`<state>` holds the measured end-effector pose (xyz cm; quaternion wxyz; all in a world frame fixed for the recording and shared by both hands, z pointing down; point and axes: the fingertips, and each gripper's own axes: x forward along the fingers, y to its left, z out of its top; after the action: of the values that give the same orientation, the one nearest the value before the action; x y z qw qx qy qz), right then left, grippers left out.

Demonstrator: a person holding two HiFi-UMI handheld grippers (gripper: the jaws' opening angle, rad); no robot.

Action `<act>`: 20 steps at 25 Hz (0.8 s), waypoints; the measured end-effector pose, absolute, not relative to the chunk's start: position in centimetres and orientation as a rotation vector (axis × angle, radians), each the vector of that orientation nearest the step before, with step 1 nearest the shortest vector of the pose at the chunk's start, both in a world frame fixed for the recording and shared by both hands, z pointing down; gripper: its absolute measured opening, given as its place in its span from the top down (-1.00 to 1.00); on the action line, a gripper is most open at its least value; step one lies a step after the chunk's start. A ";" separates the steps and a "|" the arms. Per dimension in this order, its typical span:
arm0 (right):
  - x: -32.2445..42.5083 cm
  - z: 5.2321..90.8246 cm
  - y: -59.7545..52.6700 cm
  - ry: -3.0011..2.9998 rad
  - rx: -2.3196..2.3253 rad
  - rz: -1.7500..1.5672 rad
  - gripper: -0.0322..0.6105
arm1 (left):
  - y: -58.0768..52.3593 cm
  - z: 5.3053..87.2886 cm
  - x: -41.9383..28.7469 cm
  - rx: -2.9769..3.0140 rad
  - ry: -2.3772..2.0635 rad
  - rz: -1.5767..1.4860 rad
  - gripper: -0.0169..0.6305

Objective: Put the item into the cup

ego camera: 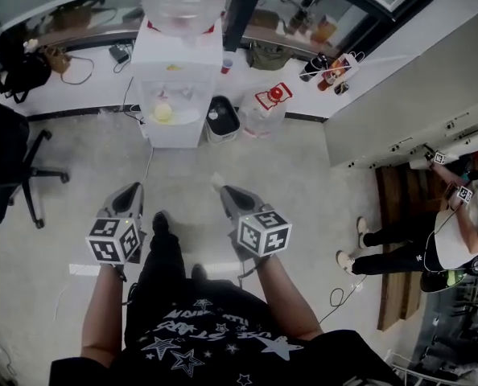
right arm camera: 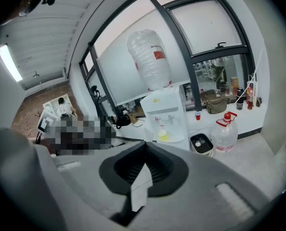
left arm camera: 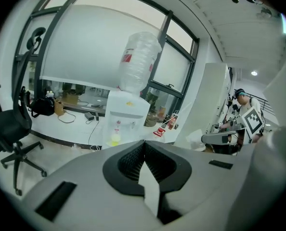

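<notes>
My left gripper (ego camera: 133, 190) and right gripper (ego camera: 224, 191) are held side by side at waist height above the floor, pointing toward a white water dispenser (ego camera: 177, 83). Both are shut with nothing between the jaws, as the left gripper view (left arm camera: 144, 142) and the right gripper view (right arm camera: 145, 143) show. A small red cup (ego camera: 226, 65) stands on the white ledge just right of the dispenser, also visible in the right gripper view (right arm camera: 197, 115). A yellowish object (ego camera: 163, 112) sits in the dispenser's tap recess. Both grippers are well short of the dispenser.
A black bin (ego camera: 222, 119) and a clear jug with red cap (ego camera: 268, 107) stand right of the dispenser. A black office chair (ego camera: 10, 163) is at left. Another person (ego camera: 432, 244) crouches at right by wooden steps (ego camera: 393, 248). A cable lies on the floor.
</notes>
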<state>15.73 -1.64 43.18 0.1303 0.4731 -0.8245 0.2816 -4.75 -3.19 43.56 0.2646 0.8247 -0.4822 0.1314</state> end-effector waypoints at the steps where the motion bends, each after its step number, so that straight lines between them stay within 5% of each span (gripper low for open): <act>1: 15.2 43.4 -2.6 -2.390 1.371 0.819 0.89 | -4.2 43.9 -5.1 2.229 -1.293 0.358 0.93; 20: 6.6 48.2 -17.1 -2.247 1.334 0.821 0.89 | -19.6 49.8 -11.9 2.157 -1.203 0.380 0.93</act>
<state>6.63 -17.10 48.18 0.1998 0.4771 -0.8038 0.2938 -11.86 -19.57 49.81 0.3159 0.8190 -0.4567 0.1443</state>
